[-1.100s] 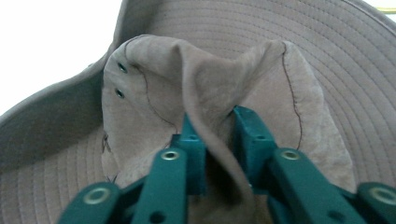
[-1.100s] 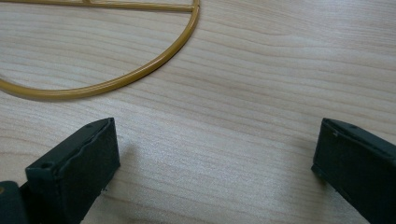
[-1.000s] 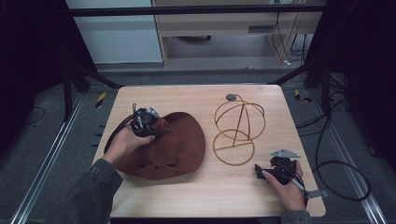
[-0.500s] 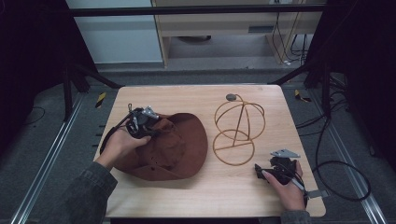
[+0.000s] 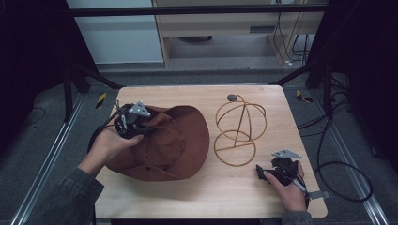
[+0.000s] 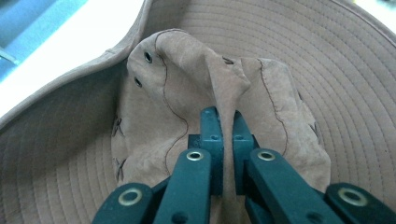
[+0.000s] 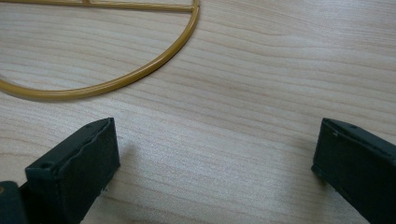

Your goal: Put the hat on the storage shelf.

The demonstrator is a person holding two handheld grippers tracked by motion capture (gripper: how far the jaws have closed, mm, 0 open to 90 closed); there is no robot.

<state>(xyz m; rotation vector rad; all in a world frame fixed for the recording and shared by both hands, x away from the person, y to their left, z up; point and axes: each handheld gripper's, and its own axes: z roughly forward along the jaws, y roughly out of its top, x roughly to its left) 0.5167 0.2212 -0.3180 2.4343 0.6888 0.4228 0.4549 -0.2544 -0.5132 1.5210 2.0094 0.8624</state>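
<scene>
A brown wide-brimmed hat (image 5: pixel 173 140) lies on the left half of the wooden table (image 5: pixel 244 197). My left gripper (image 5: pixel 136 123) is shut on a fold of the hat's crown (image 6: pixel 196 88); the fabric is pinched between its jaws, its tip (image 6: pixel 223 135) buried in the cloth. A gold wire hat stand (image 5: pixel 239 129) rises at the table's middle right, its base ring (image 7: pixel 112 79) just ahead of my right gripper (image 7: pixel 215 158). My right gripper (image 5: pixel 274 171) rests low at the front right, open, nothing between its fingers.
Cables (image 5: pixel 338 164) trail off the right edge onto the grey floor. A black frame rail (image 5: pixel 197 10) crosses behind the table. Bare wood lies in front of the hat and stand.
My left gripper has pulled the hat's crown to the right and lifted it a little, so the hat has slid toward the stand. My right gripper has stayed put.
</scene>
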